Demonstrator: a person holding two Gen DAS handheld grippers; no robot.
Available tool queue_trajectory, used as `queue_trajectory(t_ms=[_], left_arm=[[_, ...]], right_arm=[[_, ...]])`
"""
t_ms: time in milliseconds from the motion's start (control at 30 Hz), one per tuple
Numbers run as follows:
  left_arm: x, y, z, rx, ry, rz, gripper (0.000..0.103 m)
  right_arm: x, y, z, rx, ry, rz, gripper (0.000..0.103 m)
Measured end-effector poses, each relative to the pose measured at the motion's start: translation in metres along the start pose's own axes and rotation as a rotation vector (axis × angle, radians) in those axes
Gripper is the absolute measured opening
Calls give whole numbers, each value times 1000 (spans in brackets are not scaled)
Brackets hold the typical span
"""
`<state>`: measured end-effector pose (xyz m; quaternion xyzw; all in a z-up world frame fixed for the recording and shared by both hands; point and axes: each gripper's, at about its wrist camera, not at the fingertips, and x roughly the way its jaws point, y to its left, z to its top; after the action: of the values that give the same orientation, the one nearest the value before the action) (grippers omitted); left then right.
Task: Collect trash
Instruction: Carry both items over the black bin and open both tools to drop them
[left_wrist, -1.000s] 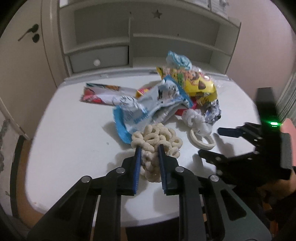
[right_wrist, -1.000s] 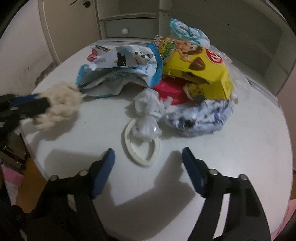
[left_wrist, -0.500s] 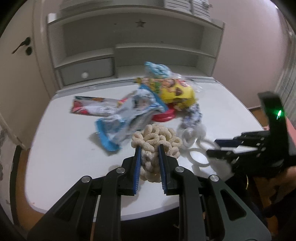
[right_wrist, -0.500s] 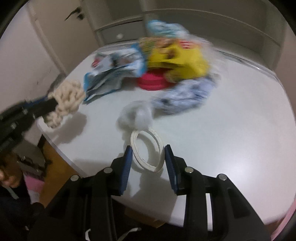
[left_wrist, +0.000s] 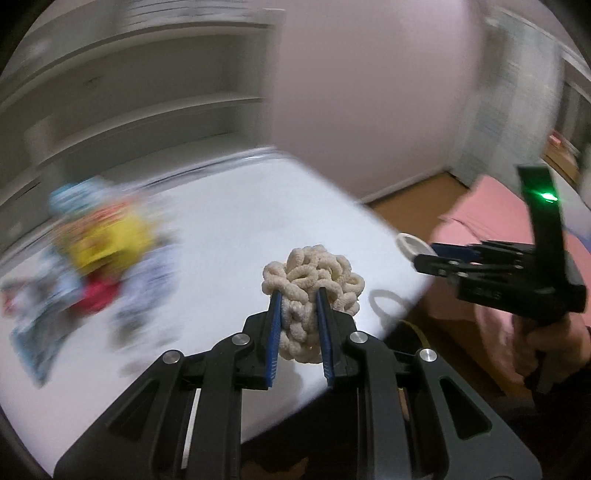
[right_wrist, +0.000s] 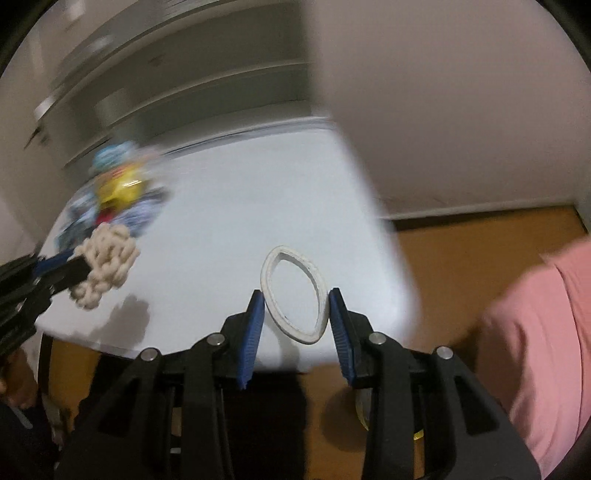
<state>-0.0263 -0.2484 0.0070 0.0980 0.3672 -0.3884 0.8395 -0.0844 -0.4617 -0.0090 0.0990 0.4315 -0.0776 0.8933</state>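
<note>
In the left wrist view the wrapper heap (left_wrist: 99, 258) lies far left on the table (left_wrist: 229, 221), shelves (left_wrist: 129, 92) behind it, the knotted clump (left_wrist: 310, 284) (held above the near edge) left of the ring (left_wrist: 412, 245).

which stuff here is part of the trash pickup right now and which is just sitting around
In the job:
- knotted cream cord clump, in the left tongs
- white ring, squeezed in the right tongs
- blurred wrapper pile, on the table

Lying about:
- white table
- shelf unit
- pink fabric
</note>
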Motion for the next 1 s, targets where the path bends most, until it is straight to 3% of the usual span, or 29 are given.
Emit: queue_trajectory(t_ms=[200,400,700,833,1000], left_arm=[[68,-114,13,142,57,-209,18],[146,-201,-19,244,174,-324,18],[289,-226,-76,240,413,-292,18],[328,-227,-94,217,473,-261,18],[350,-242,-106,210,510,-246,18]], right_arm=[[-24,-139,-57,215,23,-174,36],[-21,-236,-113,382,79,-242,36],[73,-278,-165,469,236,-200,36],[112,-280,-188,485,300,-172,36],[143,-278,-212,503,354,-146,36]])
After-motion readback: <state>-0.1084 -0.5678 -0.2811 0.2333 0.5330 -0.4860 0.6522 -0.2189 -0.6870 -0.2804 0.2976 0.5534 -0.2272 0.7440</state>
